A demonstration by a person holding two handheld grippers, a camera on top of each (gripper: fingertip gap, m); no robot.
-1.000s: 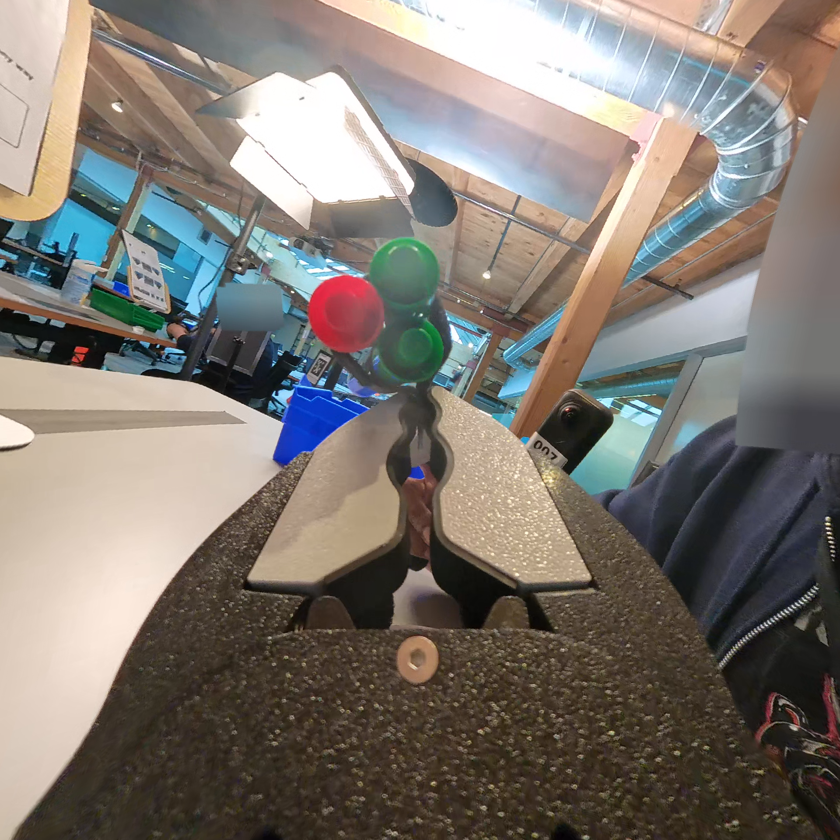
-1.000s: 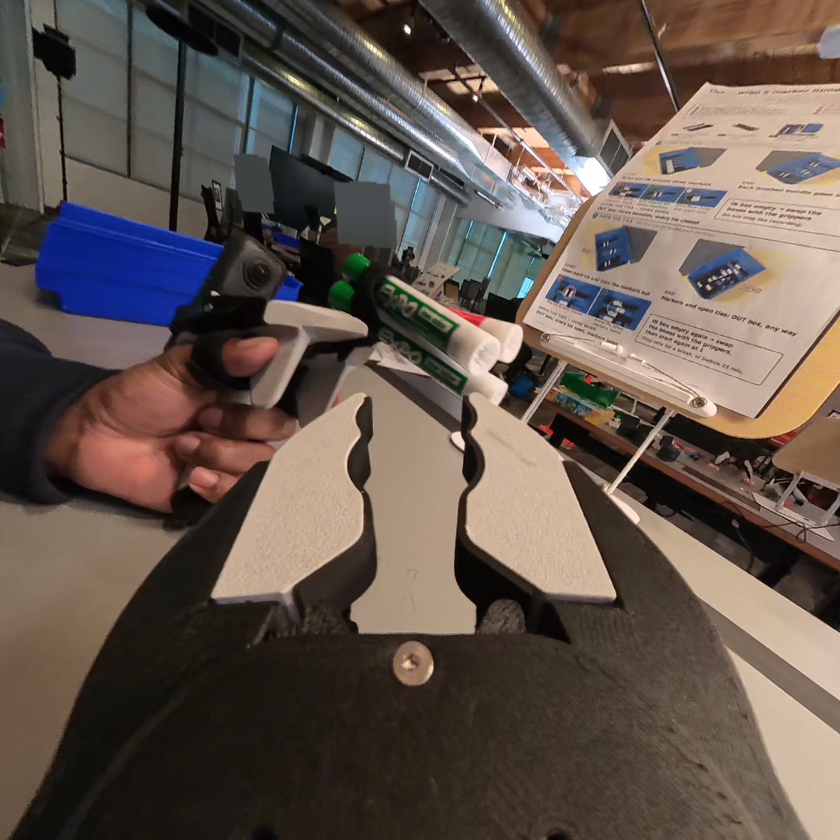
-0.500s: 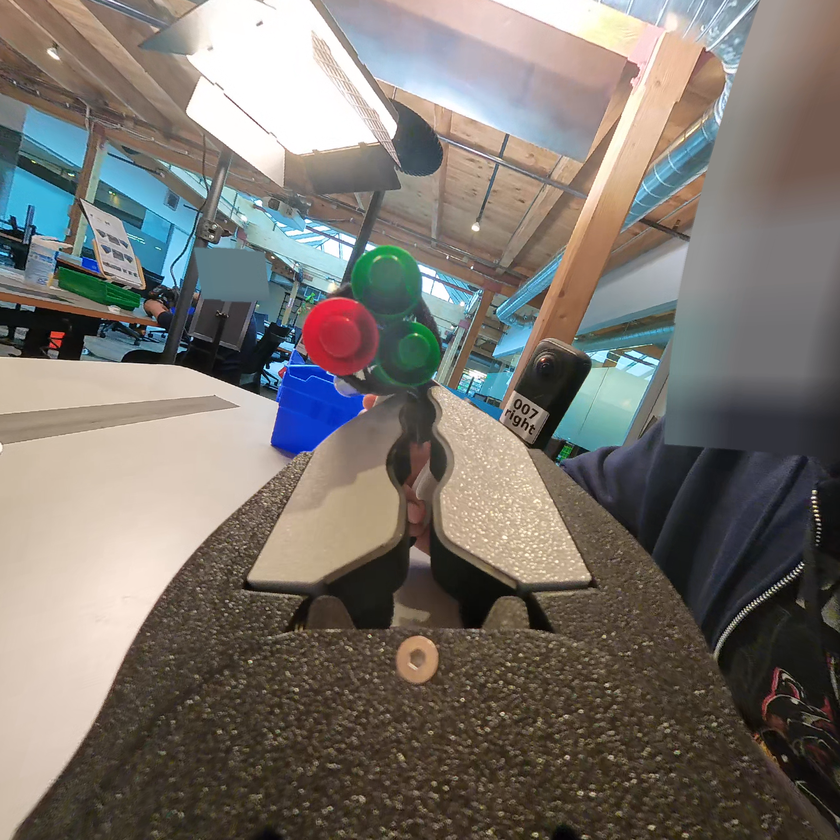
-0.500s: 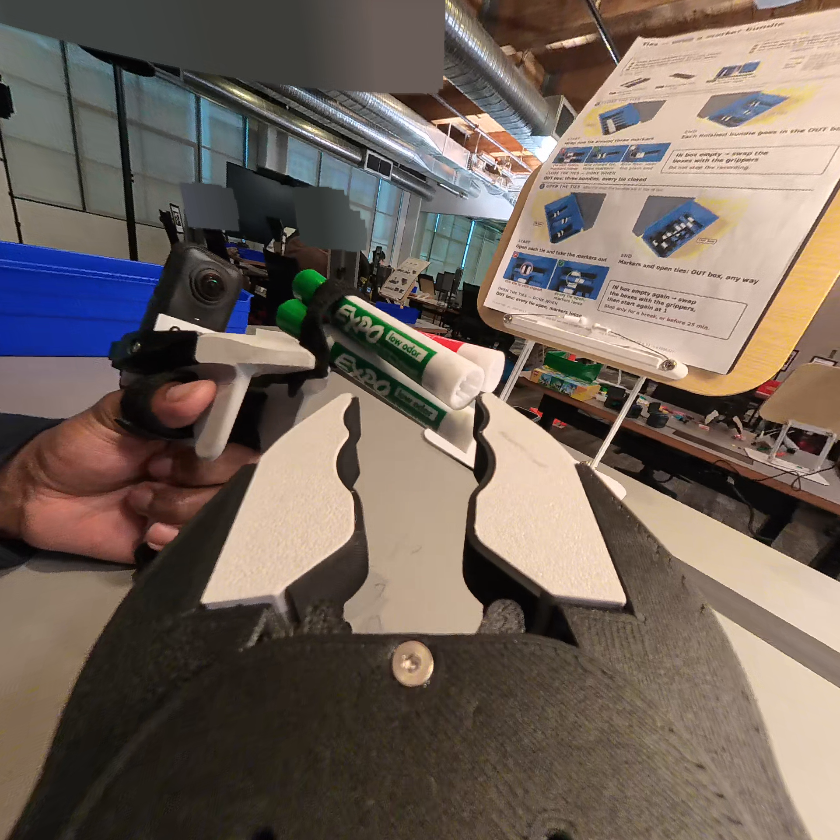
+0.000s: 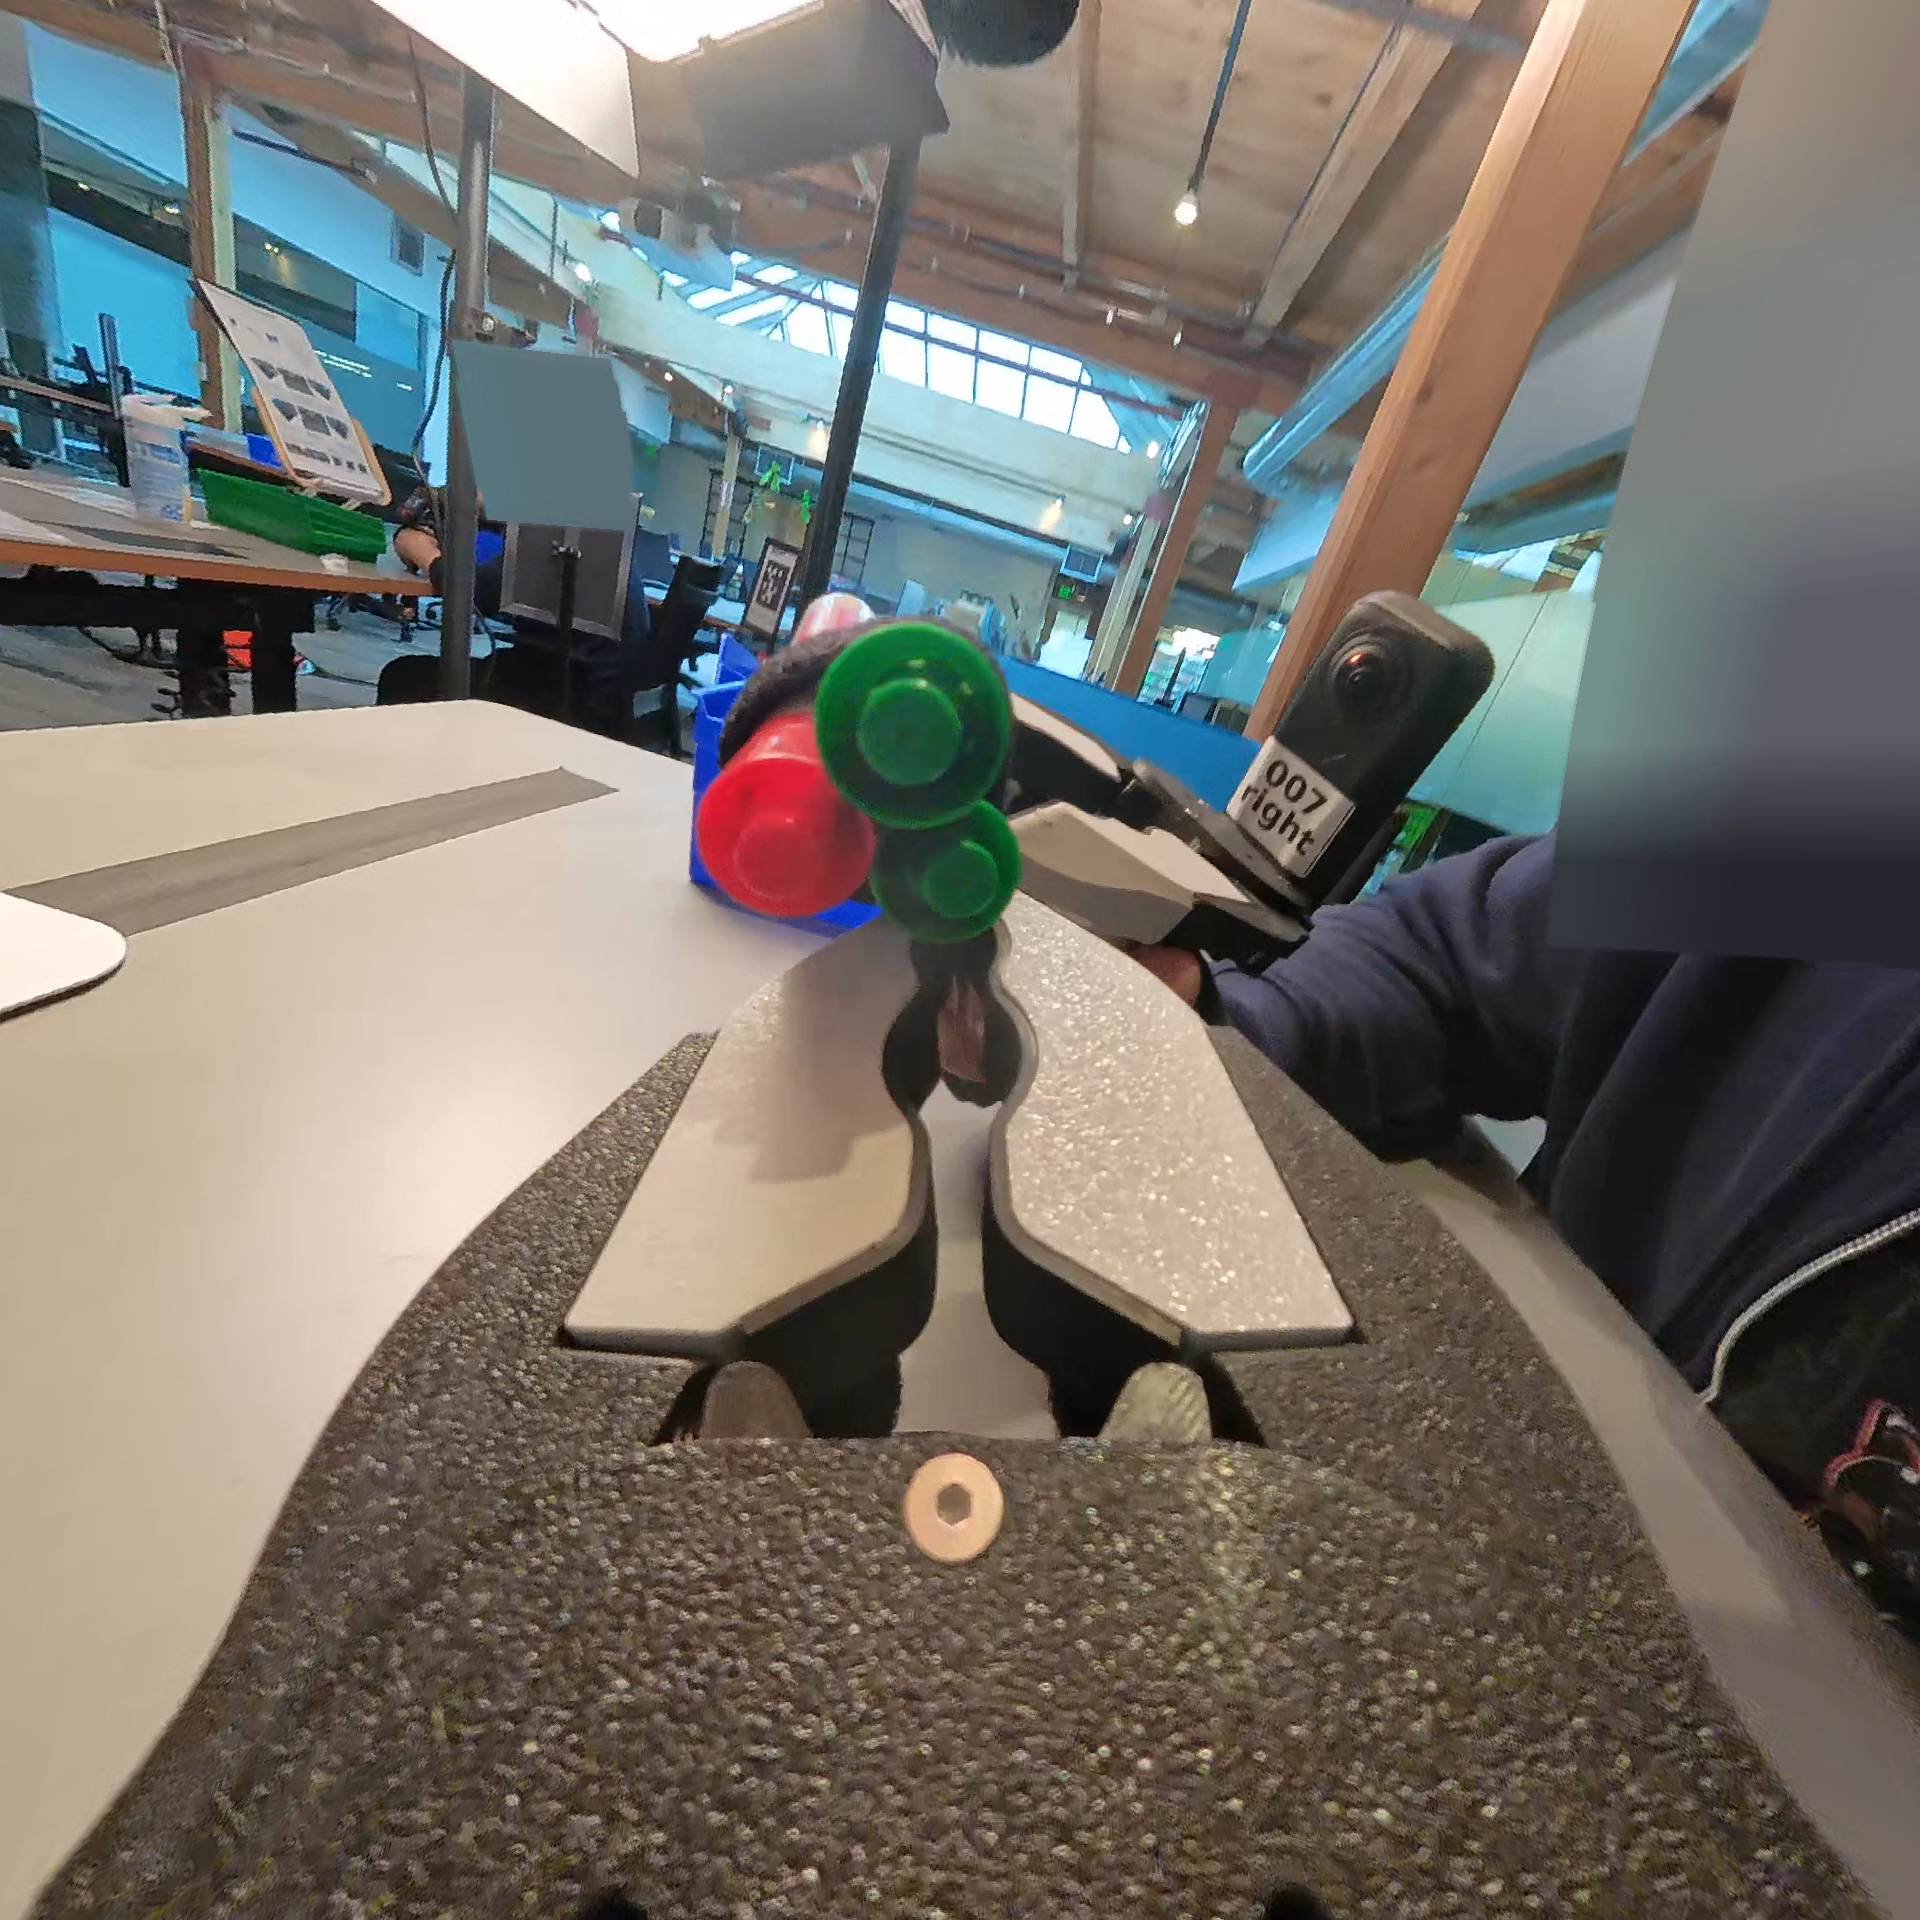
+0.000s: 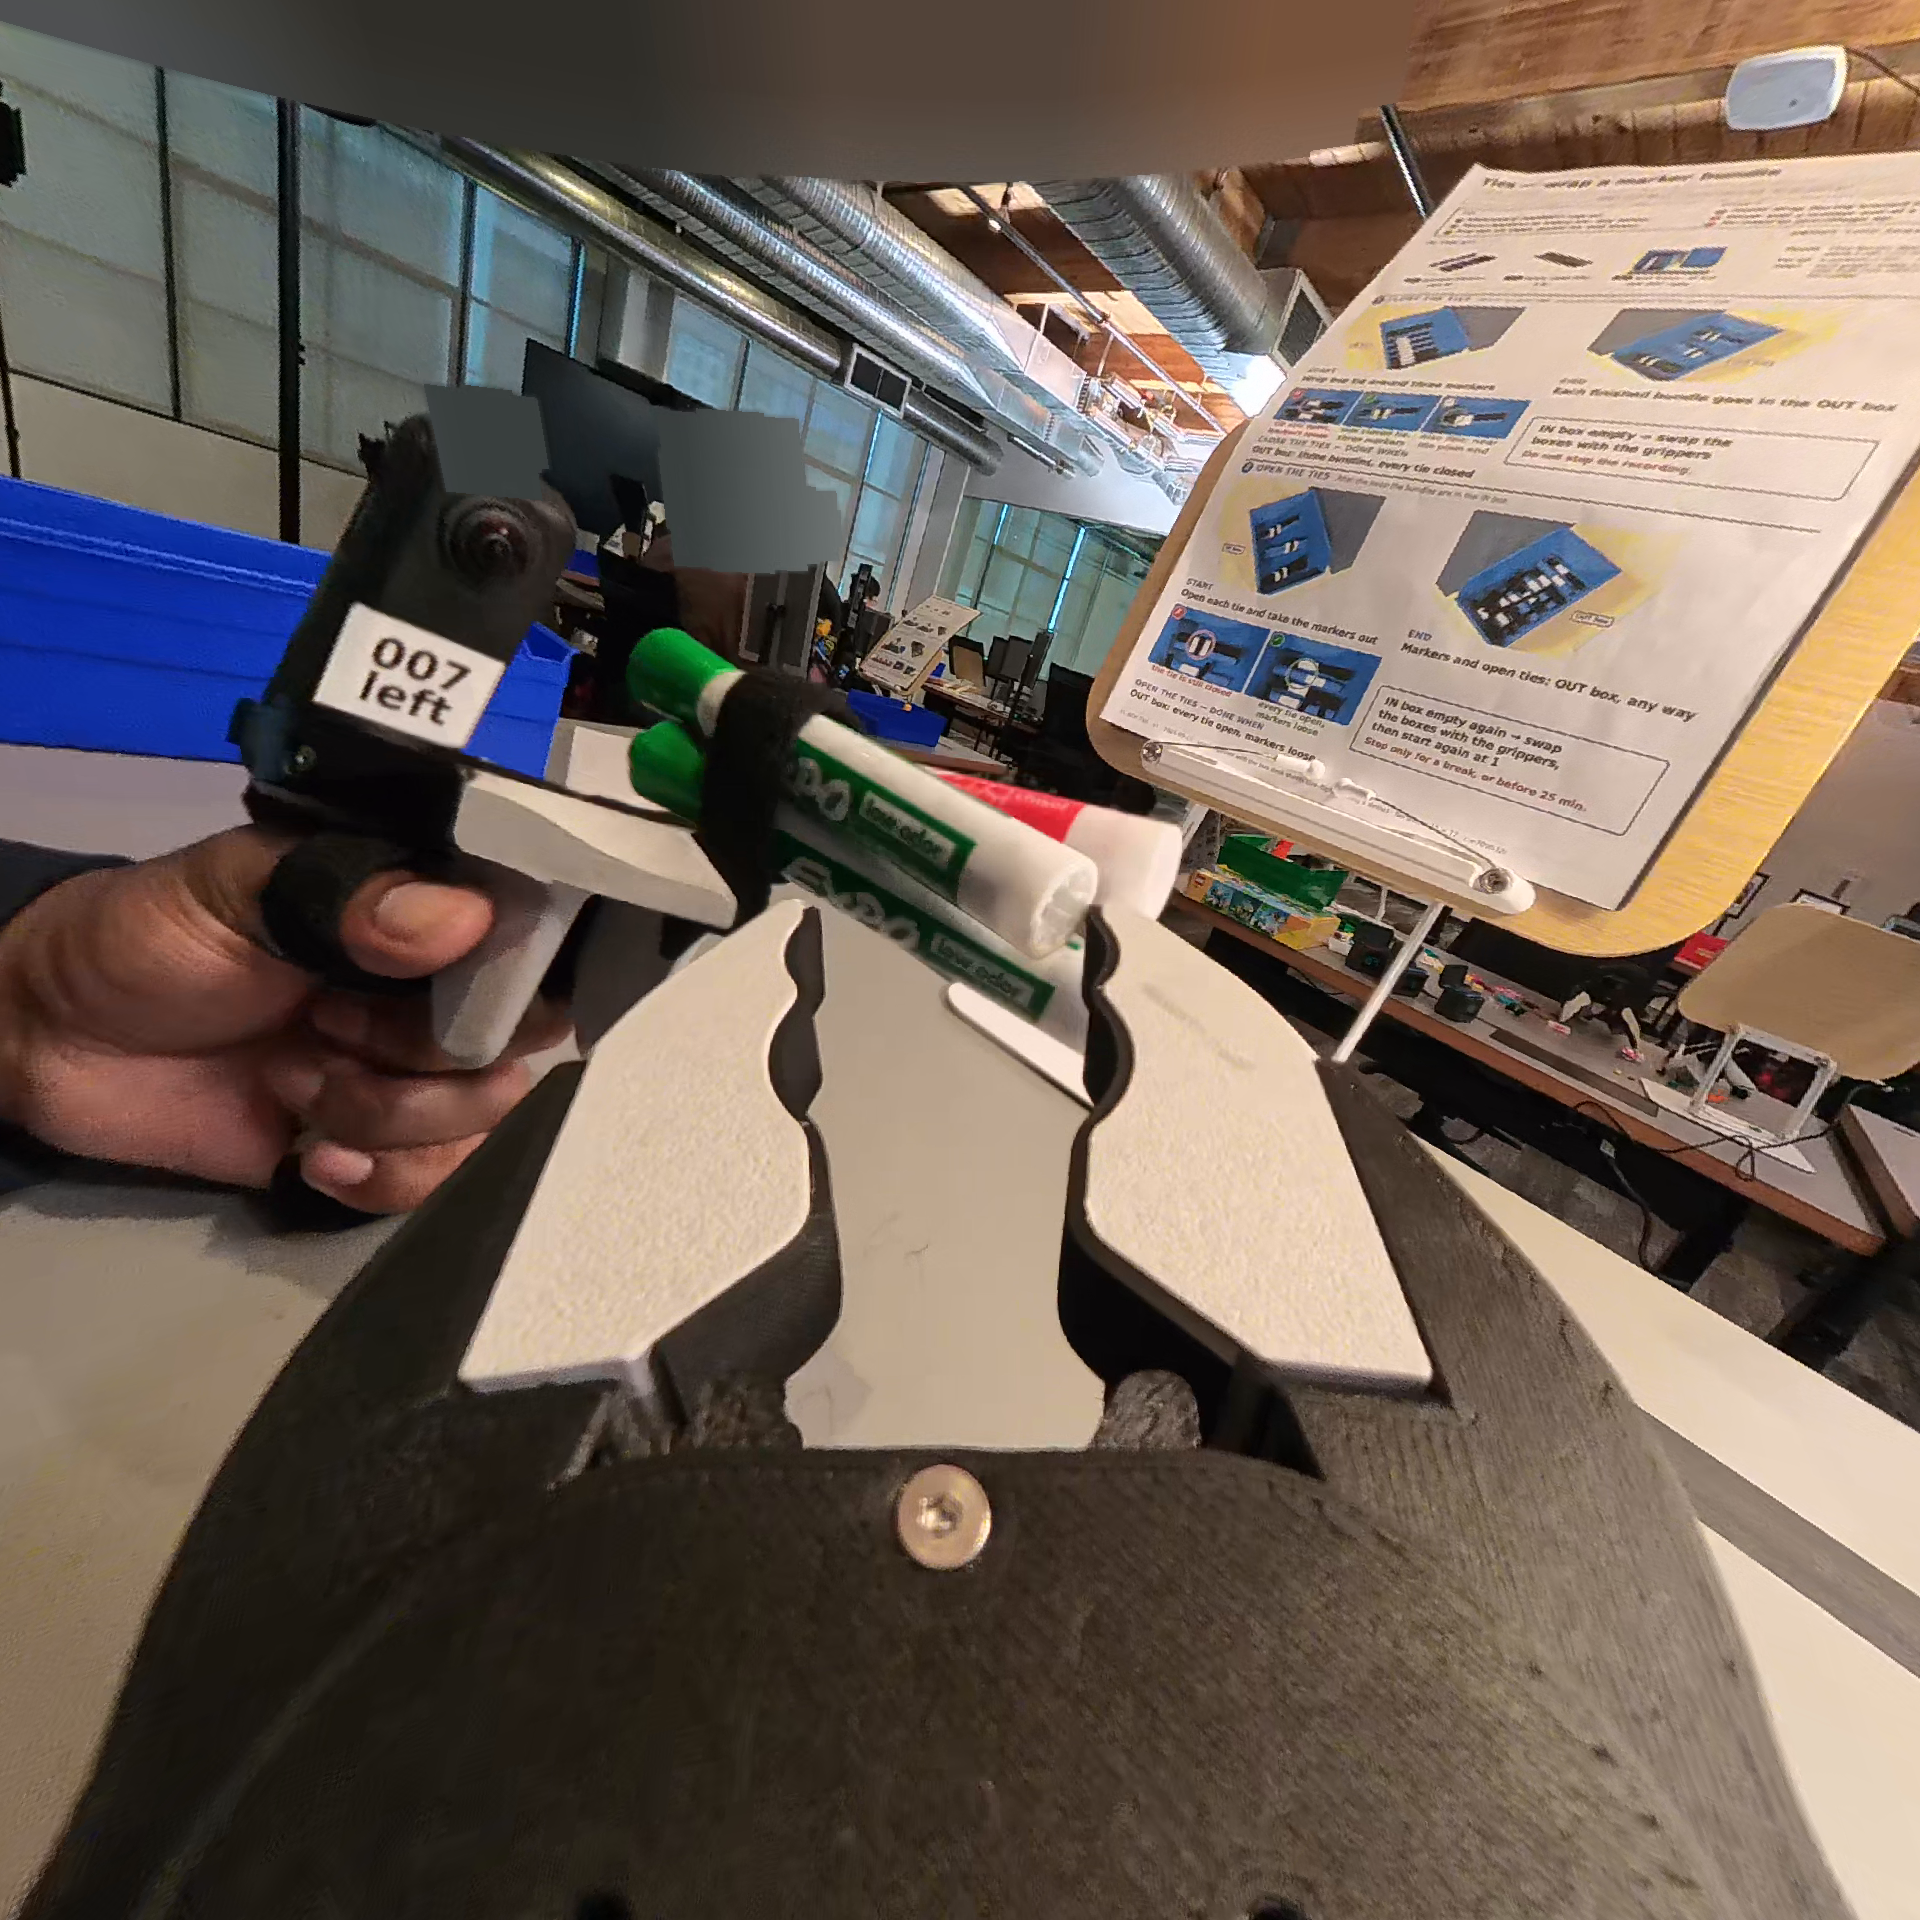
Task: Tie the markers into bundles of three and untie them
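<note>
The right gripper (image 6: 945,925) is released, its two pale fingers spread wide apart, and the white butt ends of the markers (image 6: 914,842) sit just over the gap at its tips; I cannot tell whether they touch. The bundle hangs in the air above the grey table (image 5: 312,987): two markers with green caps stacked one over the other and a red-capped one (image 5: 779,842) beside them, all three wrapped by a black strap (image 6: 748,790) near the cap end. Each barrel carries a printed brand band in its cap colour. The left gripper (image 5: 961,966) is clenched on that strap just under the lower green cap, carrying the whole bundle, and a hand (image 6: 156,1039) grips its handle. Each gripper bears a black camera (image 6: 447,582) with a white sticker of black writing on its front. Beyond, a blue bin (image 6: 135,603) stands toward the table's far edge, and an instruction board (image 6: 1558,520) with a printed sheet of pictures and text leans on a thin stand near the right edge.
</note>
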